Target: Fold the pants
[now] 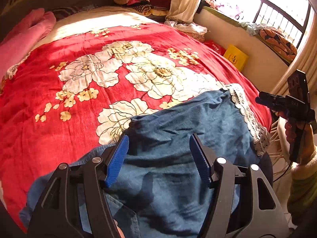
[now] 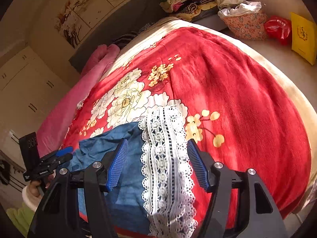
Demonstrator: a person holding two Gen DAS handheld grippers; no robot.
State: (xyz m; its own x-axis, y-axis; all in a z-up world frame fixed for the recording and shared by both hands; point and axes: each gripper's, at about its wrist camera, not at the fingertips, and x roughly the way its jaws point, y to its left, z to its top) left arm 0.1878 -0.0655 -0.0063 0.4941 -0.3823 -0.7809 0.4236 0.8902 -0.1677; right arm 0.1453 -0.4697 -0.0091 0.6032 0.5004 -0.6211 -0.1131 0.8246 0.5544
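On a bed spread with a red floral blanket (image 1: 59, 103), a pair of blue pants (image 1: 174, 123) with a white lace hem (image 2: 166, 154) lies rumpled near the bed's near edge, partly folded over itself. Both claws hover over the cloth with their blue pads apart and nothing clamped between them: the left claw (image 1: 158, 158) above the wrinkled blue body of the garment, the right claw (image 2: 156, 162) straddling the lace band, neither visibly pressing on the fabric. A person's hand in a pale, fuzzy sleeve (image 1: 303, 170) steadies the right tool at the bed's side. Strong sunlight from the barred window (image 1: 267, 2) washes out part of the blanket. The fold looks loose and unfinished, with 2 risks ahead. With no grip on it, the bunched upper layer could slump back open; its creases appear unflattened. A careless next pinch could also catch only the top layer, or the blanket beneath, dragging the pants askew toward the bed's edge, where part of the lace end already seems to hang close to the drop.
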